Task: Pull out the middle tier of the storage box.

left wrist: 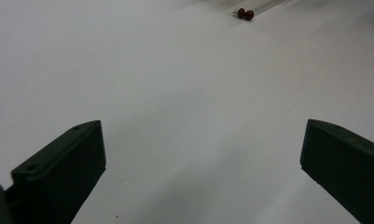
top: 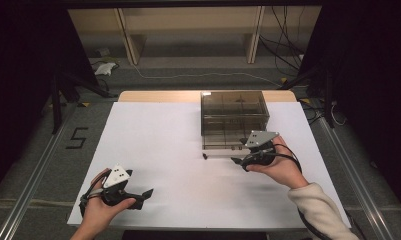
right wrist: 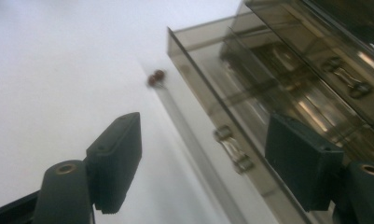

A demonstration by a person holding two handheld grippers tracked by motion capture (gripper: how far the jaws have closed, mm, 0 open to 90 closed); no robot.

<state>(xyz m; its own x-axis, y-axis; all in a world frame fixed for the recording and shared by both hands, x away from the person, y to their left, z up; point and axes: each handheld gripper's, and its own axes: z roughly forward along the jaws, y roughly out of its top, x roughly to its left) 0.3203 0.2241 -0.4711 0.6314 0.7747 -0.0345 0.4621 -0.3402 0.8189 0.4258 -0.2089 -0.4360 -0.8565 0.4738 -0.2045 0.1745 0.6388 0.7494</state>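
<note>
- White sheeting covered the surface (top: 163, 150), with a bare wooden strip at its far edge and dark floor, cables and shelving beyond.
- Toward the far right of the sheet stood a smoky transparent drawer box (top: 234, 117), with one drawer (right wrist: 250, 116) pulled out toward the person.
- The right tool (top: 242, 161) sat just in front of that drawer, its jaws spread wide with nothing between them.
- In the right gripper view, the drawer's front wall ran diagonally between the two jaws, a small metal clasp (right wrist: 231, 149) on it lying just ahead of the gap.
- A thin clear rod (right wrist: 189, 135) lay along the drawer front on the tool's left-jaw side, its long axis roughly parallel to the wall and running away from the tool, ending in a pair of dark red beads (right wrist: 155, 77) well ahead of the left jaw.
- The left tool (top: 147, 193) rested low over bare sheet near the person, jaws likewise spread and empty; from it the beads (left wrist: 245, 14) lay far ahead and slightly to the right.
- My reading: the right hand was much the nearer to both rod and drawer, so the coming move looked like its work, whether closing across the rod's width or pushing the drawer front.
</note>
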